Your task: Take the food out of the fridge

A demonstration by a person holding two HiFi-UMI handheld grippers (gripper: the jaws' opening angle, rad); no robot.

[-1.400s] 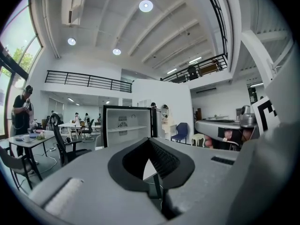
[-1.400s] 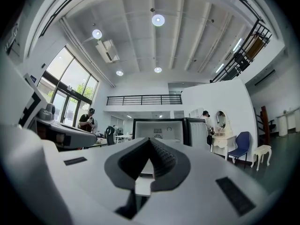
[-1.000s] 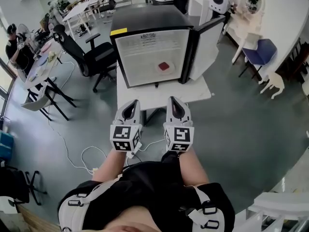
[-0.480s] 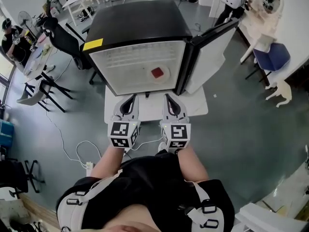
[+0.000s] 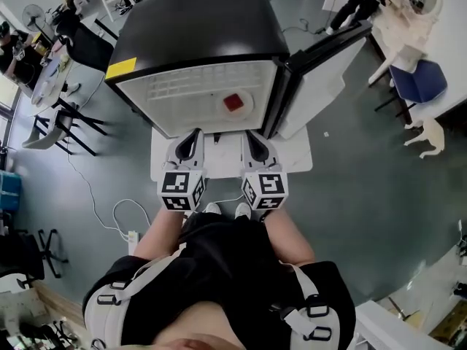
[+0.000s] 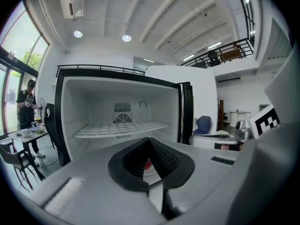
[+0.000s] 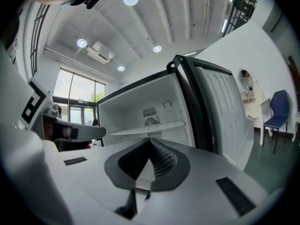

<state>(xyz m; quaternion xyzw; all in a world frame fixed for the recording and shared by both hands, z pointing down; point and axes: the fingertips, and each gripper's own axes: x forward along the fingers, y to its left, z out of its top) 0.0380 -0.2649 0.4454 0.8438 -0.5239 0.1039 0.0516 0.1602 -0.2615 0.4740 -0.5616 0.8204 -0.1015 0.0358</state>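
Grey workshop floor point(image 5: 379, 195) spreads around a low white table point(image 5: 295, 155). On it stands a compact fridge with a matt black top and a white moulded-plastic lining point(image 5: 197, 35), its door point(image 5: 325, 79) swung wide to the right. On the fridge's floor, under a white wire shelf point(image 6: 122, 128), sits the food: a small red block point(image 5: 233, 102) on a round white plate point(image 5: 250, 106). The person holds both tools at the mouth of the fridge. The left gripper point(image 5: 192, 135) and the right gripper point(image 5: 252, 138) each have ribbed black jaws clenched on nothing, and both are apart from the plate.

From where I stand the risks look plain. Jaws pressed together cannot take anything, so they would have to part before going in. Driven forward as they are, they would only shove the plate back. The plate looks glazed and slick on smooth plastic — a nudge could send it sliding, or tip the red block off. The shelf overhead seems to leave little height, and a raised gripper might catch its wires.
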